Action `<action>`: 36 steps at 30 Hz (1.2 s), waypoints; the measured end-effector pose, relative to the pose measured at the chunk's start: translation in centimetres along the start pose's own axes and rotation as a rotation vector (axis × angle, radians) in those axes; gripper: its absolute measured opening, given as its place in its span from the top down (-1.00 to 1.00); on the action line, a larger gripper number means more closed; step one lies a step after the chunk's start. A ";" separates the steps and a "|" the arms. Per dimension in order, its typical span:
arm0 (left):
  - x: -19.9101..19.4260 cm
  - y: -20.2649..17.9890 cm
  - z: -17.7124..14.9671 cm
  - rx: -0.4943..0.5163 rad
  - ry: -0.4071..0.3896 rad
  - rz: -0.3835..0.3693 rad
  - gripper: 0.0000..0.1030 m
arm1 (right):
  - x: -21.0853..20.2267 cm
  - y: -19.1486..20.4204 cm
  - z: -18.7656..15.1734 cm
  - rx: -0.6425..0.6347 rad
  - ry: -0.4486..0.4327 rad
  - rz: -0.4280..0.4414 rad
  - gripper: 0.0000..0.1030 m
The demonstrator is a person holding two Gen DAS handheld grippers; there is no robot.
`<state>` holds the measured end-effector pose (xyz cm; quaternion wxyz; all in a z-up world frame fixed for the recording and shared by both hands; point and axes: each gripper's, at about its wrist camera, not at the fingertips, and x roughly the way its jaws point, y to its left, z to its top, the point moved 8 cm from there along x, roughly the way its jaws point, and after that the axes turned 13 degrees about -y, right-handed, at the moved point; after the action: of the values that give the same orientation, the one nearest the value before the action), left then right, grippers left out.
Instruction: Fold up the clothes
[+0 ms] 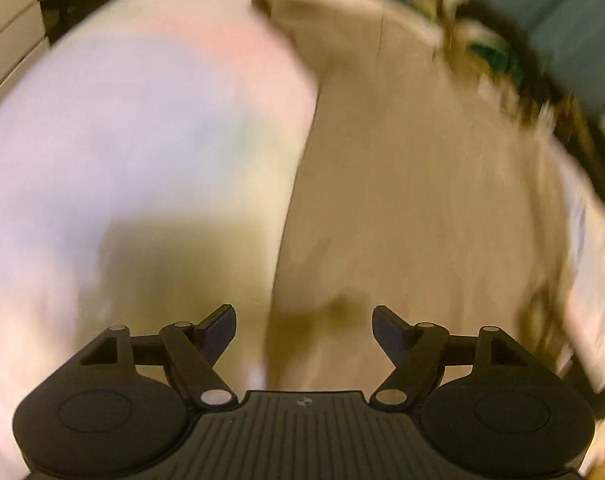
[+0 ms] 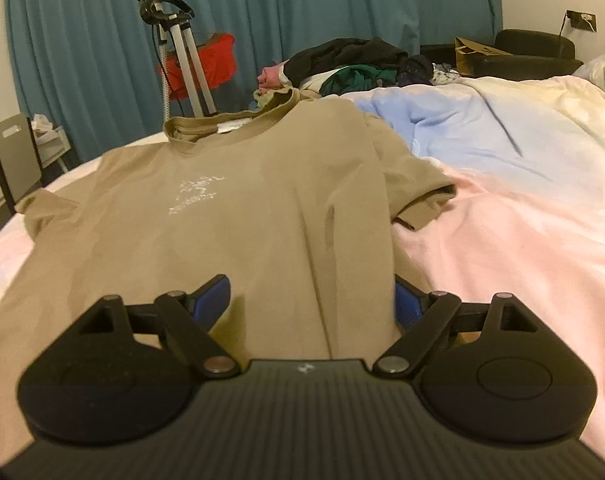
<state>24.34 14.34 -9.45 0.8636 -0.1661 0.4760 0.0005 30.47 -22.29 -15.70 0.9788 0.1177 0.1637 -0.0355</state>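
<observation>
A tan T-shirt (image 2: 238,216) with a small white chest print lies spread flat, front up, on a pastel bedspread (image 2: 522,232), its collar at the far end. My right gripper (image 2: 310,300) is open over the shirt's lower right part, fingers wide; the right finger sits at the shirt's side edge. In the blurred left wrist view the same tan shirt (image 1: 414,184) fills the right half and the bedspread (image 1: 122,140) the left. My left gripper (image 1: 304,332) is open and empty just above the shirt's edge.
A pile of dark and green clothes (image 2: 358,64) lies at the far end of the bed. A garment steamer stand (image 2: 182,52) with a red item stands before teal curtains (image 2: 302,8). A white table and chair (image 2: 18,160) are at the left.
</observation>
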 end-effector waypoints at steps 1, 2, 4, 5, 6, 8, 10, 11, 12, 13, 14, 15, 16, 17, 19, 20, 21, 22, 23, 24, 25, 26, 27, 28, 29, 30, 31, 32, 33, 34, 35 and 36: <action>-0.2 0.1 -1.6 0.010 0.025 0.011 -0.49 | -0.6 -0.3 0.2 0.006 0.000 -0.003 -0.65; -0.4 0.1 -3.2 0.020 0.049 0.021 -0.42 | -1.3 -0.6 0.3 0.011 0.000 -0.007 -0.65; -0.6 -0.3 -5.0 0.041 0.087 0.039 -0.29 | -2.6 -1.5 0.6 0.016 -0.002 -0.030 -0.65; -0.7 -0.5 -5.9 0.051 0.106 0.048 -0.22 | -3.1 -2.0 0.8 0.020 0.000 -0.051 -0.65; -0.8 -0.7 -6.8 0.065 0.121 0.057 -0.12 | -3.8 -2.6 0.9 0.030 0.005 -0.079 -0.65; -1.9 -1.2 -7.2 0.106 0.122 0.061 0.27 | -5.0 -3.3 1.3 0.042 0.004 -0.112 -0.65; -3.0 -1.5 -7.8 0.126 0.143 0.048 0.66 | -6.0 -3.4 1.4 0.034 0.002 -0.133 -0.65; -3.6 -1.5 -8.0 0.156 0.156 0.055 0.86 | -6.2 -3.5 1.2 0.032 0.023 -0.133 -0.65; -4.3 -1.5 -8.3 0.187 0.169 0.062 0.90 | -6.4 -3.4 0.9 0.028 0.043 -0.132 -0.65; -4.9 -1.5 -8.5 0.217 0.183 0.070 0.90 | -6.5 -3.2 0.4 0.024 0.065 -0.127 -0.65; -5.6 -1.4 -8.8 0.245 0.194 0.077 0.91 | -6.7 -3.0 0.0 0.017 0.081 -0.126 -0.65; -6.2 -1.2 -9.0 0.257 0.196 0.090 0.92 | -6.8 -2.8 -0.4 0.008 0.095 -0.125 -0.65; -6.8 -0.8 -9.2 0.259 0.197 0.105 0.93 | -7.0 -2.5 -0.6 -0.011 0.096 -0.125 -0.65; -7.3 -0.3 -9.6 0.260 0.194 0.118 0.95 | -7.2 -2.2 -0.7 -0.030 0.096 -0.123 -0.65; -8.4 0.3 -9.7 0.240 0.175 0.114 0.95 | -7.5 -1.7 -0.5 -0.054 0.081 -0.104 -0.65; -9.0 0.4 -9.6 0.223 0.160 0.101 0.95 | -7.6 -1.4 -0.3 -0.063 0.074 -0.094 -0.65; -9.6 0.3 -9.4 0.218 0.138 0.095 0.93 | -7.8 -1.2 -0.1 -0.056 0.066 -0.081 -0.65; -10.2 0.3 -9.2 0.214 0.117 0.088 0.92 | -7.9 -1.1 0.1 -0.047 0.059 -0.070 -0.65; -10.8 0.0 -9.0 0.213 0.094 0.073 0.85 | -8.1 -1.0 0.4 -0.038 0.049 -0.061 -0.65; -11.6 -0.5 -8.6 0.217 0.059 0.058 0.65 | -8.2 -0.9 0.6 -0.028 0.038 -0.052 -0.65; -12.4 -1.1 -8.3 0.221 0.024 0.043 0.54 | -8.2 -0.9 0.9 -0.014 0.031 -0.044 -0.65; -13.2 -1.6 -7.9 0.226 -0.012 0.027 0.33 | -8.2 -0.9 1.1 0.001 0.023 -0.036 -0.65; -14.0 -2.6 -7.6 0.233 -0.050 0.008 0.06 | -8.2 -0.9 1.4 0.015 0.015 -0.029 -0.65; -14.7 -3.5 -7.2 0.241 -0.088 -0.011 -0.05 | -8.1 -0.9 1.6 0.033 0.007 -0.020 -0.65; -15.5 -4.5 -6.8 0.244 -0.122 -0.032 -0.19 | -7.9 -1.0 2.1 0.066 -0.002 -0.008 -0.65; -16.0 -5.7 -6.5 0.220 -0.135 -0.071 -0.25 | -7.7 -1.2 2.5 0.101 -0.011 0.005 -0.65; -16.5 -7.1 -6.0 0.182 -0.150 -0.114 -0.27 | -7.1 -1.4 3.1 0.148 -0.017 0.029 -0.69; -16.9 -8.5 -5.4 0.145 -0.165 -0.158 -0.36 | -6.1 -1.4 3.7 0.201 -0.003 0.076 -0.67; -17.3 -9.9 -4.8 0.111 -0.183 -0.199 -0.51 | -5.1 -1.5 4.3 0.250 0.008 0.117 -0.64; -17.6 -11.1 -4.3 0.104 -0.223 -0.225 -0.59 | -4.3 -1.7 5.1 0.277 0.003 0.134 -0.64; -17.8 -12.4 -3.6 0.106 -0.255 -0.236 -0.67 | -3.5 -2.3 5.9 0.290 -0.015 0.132 -0.64; -17.7 -13.8 -3.6 0.100 -0.279 -0.244 -0.70 | -2.5 -3.0 6.7 0.293 -0.037 0.121 -0.64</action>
<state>13.86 3.06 7.28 0.9220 -0.1778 0.3275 -0.1050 29.93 -26.76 -9.35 0.9544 0.2682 0.1314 -0.0022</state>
